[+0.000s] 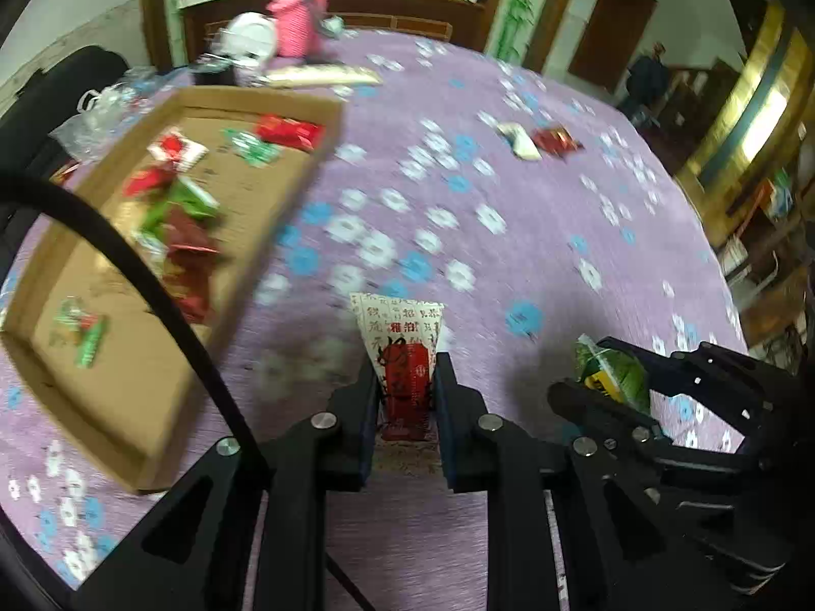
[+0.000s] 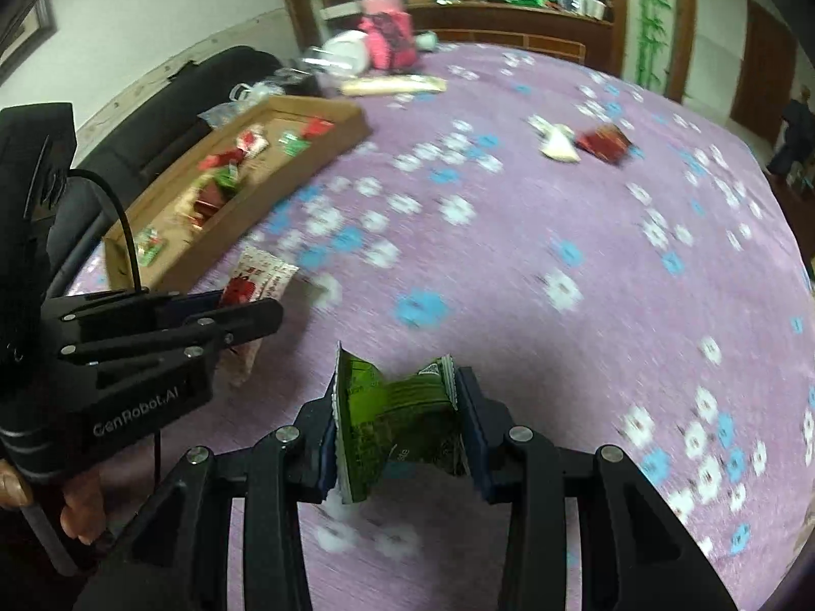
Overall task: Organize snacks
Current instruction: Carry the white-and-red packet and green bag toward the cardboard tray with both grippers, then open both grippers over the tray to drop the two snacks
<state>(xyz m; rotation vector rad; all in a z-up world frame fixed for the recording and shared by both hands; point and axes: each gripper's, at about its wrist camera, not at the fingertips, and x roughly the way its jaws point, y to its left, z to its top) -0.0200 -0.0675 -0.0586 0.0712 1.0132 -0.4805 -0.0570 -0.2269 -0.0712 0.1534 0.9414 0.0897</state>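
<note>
**Both grippers loaded above the purple cloth**

The left gripper has its fingers drawn in tight on a white-and-red snack packet, which stands upright between the pads with its printed white top fanning out above them. The right gripper is clamped on a green snack packet, squeezed so that the wrapper buckles in the middle and its crimped ends flare up on either side.

Both packets are held over the flowered purple tablecloth, near its front edge. To the left lies a shallow cardboard tray with red, green and white packets scattered inside. Well apart from it, toward the far right of the cloth, a cream packet and a dark red packet lie just beside each other, possibly touching; motion blur makes that hard to judge.

The right wrist view alone shows the person's fingers wrapped around the left gripper's handle. The left wrist view shows the tray's contents more fully.
</note>
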